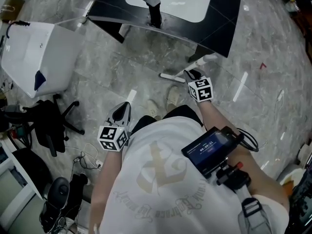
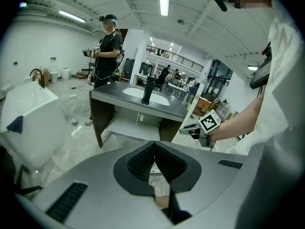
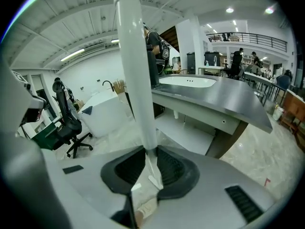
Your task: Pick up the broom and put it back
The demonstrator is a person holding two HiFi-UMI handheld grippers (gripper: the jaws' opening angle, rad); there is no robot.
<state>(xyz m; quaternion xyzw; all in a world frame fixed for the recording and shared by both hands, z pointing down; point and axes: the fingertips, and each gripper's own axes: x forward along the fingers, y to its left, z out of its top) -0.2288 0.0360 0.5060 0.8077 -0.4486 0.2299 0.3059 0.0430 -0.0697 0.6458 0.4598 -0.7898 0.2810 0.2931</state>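
Right gripper (image 3: 151,152) clamped on the white round broom handle (image 3: 135,70), left gripper (image 2: 154,149) closed on nothing, grey marble floor (image 1: 122,67) below, dark sink tabletop (image 3: 228,97) just ahead

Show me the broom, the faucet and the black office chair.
broom (image 3: 136,80): right gripper view, white handle.
faucet (image 1: 155,12): head view, black upright stem.
black office chair (image 3: 64,106): right gripper view, backrest.
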